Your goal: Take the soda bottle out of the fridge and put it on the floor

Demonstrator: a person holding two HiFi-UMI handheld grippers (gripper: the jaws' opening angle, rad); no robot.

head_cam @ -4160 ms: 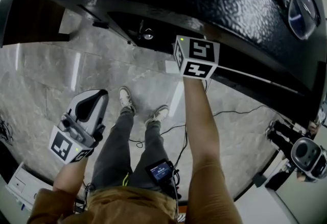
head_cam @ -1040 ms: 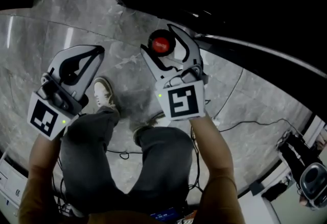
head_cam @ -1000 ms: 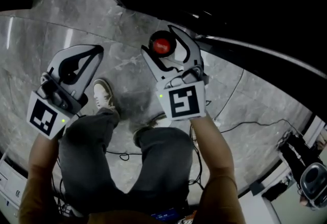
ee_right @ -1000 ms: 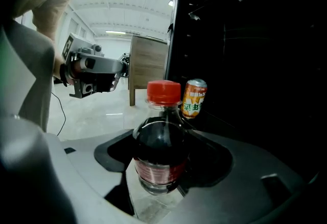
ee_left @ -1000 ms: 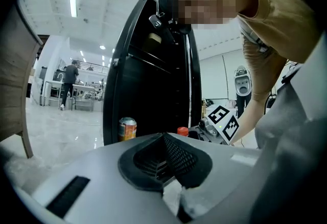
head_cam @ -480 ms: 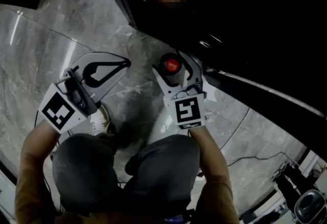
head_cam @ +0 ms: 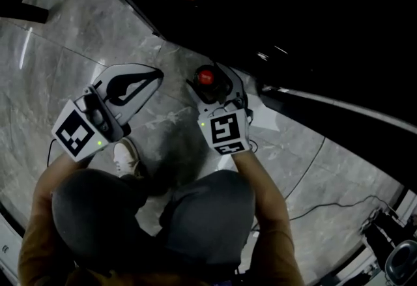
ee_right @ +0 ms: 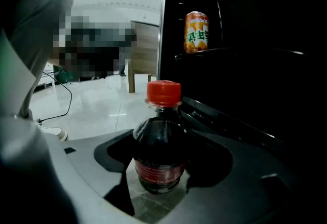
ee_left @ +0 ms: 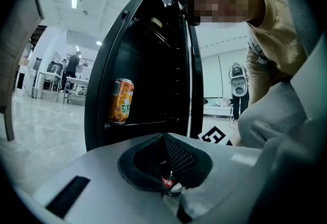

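Note:
The soda bottle [head_cam: 206,75], dark with a red cap and red label, stands upright between the jaws of my right gripper [head_cam: 212,80], which is shut on its body. In the right gripper view the bottle [ee_right: 158,151] hangs low over the marble floor [ee_right: 148,207]; whether its base touches the floor I cannot tell. My left gripper [head_cam: 158,73] is to the left of it, shut with nothing in it. Through the loop of its jaws, the left gripper view shows a bit of the bottle's label [ee_left: 169,182].
The black fridge [head_cam: 306,17] stands open just beyond the bottle. An orange can [ee_right: 196,31] sits on a shelf of it [ee_left: 121,100]. The person crouches, with knees and a white shoe [head_cam: 127,157] right behind the grippers. A cable [head_cam: 326,203] lies on the floor at right.
Both grippers have sunk toward the floor as the person crouched lower. The bottle came down with the right gripper and stayed held.

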